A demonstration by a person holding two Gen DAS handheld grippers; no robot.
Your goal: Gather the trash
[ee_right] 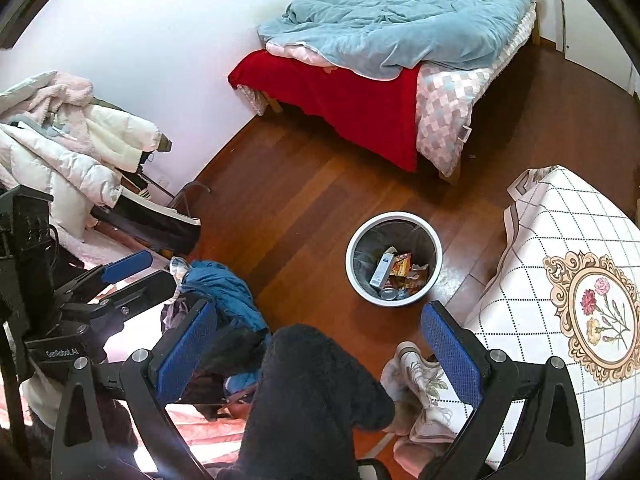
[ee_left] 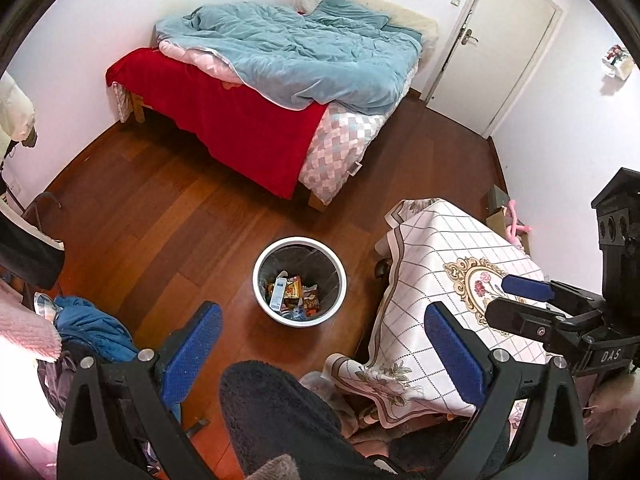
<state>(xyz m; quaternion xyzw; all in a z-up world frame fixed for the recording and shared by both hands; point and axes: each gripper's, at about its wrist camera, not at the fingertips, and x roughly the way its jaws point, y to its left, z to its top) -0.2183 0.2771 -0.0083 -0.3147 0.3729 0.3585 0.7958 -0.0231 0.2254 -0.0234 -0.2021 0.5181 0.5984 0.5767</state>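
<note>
Both grippers' jaws gape empty; trash (ee_left: 294, 292) sits in bin (ee_left: 260, 264), seemingly well beyond.

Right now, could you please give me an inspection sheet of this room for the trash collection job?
Surface: wooden floor, no loose trash seen on it.
Job's things: white bin with a dark liner stands on the floor between bed and table; it holds a carton, wrappers and a can.
Clutter: blue garment heaped at the left; pale jackets piled beyond it.
Grippers: left gripper open, holding nothing; right gripper open, holding nothing.
Cables: nothing seen.
Surroundings: bed with blue duvet and red blanket; table with checked floral cloth; closed white door; person's dark-trousered knee below.
</note>
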